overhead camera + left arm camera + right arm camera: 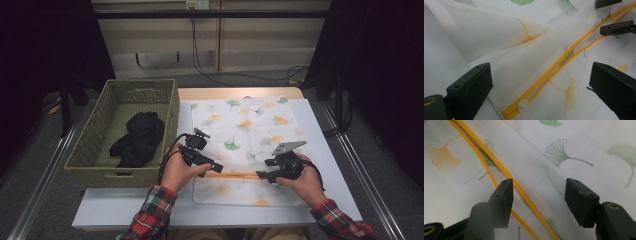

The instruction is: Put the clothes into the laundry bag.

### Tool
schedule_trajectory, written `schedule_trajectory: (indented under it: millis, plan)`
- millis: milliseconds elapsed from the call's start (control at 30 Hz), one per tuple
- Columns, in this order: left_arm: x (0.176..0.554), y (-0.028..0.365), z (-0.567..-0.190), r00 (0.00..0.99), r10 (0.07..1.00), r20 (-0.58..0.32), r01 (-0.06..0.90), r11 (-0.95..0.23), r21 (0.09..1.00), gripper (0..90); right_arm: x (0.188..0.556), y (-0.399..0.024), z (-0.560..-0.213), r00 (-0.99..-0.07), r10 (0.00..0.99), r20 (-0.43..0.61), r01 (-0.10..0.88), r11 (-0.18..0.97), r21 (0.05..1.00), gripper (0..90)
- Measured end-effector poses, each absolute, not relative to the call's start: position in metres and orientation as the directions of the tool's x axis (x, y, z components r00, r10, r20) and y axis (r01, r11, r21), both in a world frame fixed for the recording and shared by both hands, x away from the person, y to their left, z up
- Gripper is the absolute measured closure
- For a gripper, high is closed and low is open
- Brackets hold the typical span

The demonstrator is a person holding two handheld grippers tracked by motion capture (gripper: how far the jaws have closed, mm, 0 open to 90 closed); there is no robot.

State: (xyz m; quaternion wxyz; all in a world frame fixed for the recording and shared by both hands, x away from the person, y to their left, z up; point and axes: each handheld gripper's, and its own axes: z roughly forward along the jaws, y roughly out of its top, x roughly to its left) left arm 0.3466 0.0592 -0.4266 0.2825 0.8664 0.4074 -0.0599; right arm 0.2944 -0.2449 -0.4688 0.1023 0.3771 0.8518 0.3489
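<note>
Now, right gripper [263, 174]: we see its two black jaws standing apart over the mesh laundry bag [250, 135], one jaw on each side of the upper zipper edge, with no pad pressing on the cloth; released, holding nothing.
Right gripper, close up [537, 197]: in the right gripper view we see the near jaw sitting just over the yellow zipper [499, 170], whose two tracks lie parted, and the far jaw over plain white mesh printed with green ginkgo leaves.
Left gripper [216, 166]: we find its jaws wide apart as well, released, nothing clamped between them.
Left gripper, close up [539, 82]: in the left gripper view the white zipper pull [523, 106] lies between its jaws, near the bottom edge, at the closed end of the zipper; from there the two yellow tracks run apart toward the other gripper's jaws farther off.
Zipper: we read it as open along most of its length, running between the two grippers in the high view [235, 175].
Laundry bag: it lies flat on the white table [125, 205], near the person's edge, white with green and orange leaf prints; a fold of mesh rises beside the zipper in the left gripper view.
Hands: we see both coming in from the bottom in red plaid sleeves [152, 212].
Wicker basket [95, 145]: it stands at the left of the table, just beside the bag, with a black garment [137, 137] bundled inside.
</note>
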Motion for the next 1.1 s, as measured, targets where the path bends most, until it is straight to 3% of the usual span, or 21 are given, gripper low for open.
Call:
schedule_trajectory:
  millis: [300, 600, 1000, 1100]
  plan:
    - [0.347, 0.059, -0.429, 0.659, 0.670, -0.342, 0.742, -0.507, 0.438, 4.2, 0.298, -0.241, -0.479, -0.716, 0.695, 0.059, 0.542, 0.501, 0.674, 41.6]
    - [0.346, 0.056, -0.429, 0.667, 0.666, -0.334, 0.735, -0.516, 0.439, 4.2, 0.298, -0.239, -0.478, -0.714, 0.700, 0.025, 0.529, 0.515, 0.675, 50.6]
    - [0.347, 0.055, -0.429, 0.669, 0.664, -0.334, 0.733, -0.517, 0.442, 4.3, 0.304, -0.236, -0.476, -0.711, 0.702, 0.034, 0.543, 0.517, 0.662, 69.4]
    - [0.347, 0.056, -0.429, 0.669, 0.666, -0.329, 0.733, -0.518, 0.441, 4.3, 0.302, -0.234, -0.477, -0.692, 0.720, 0.048, 0.559, 0.493, 0.667, 79.8]
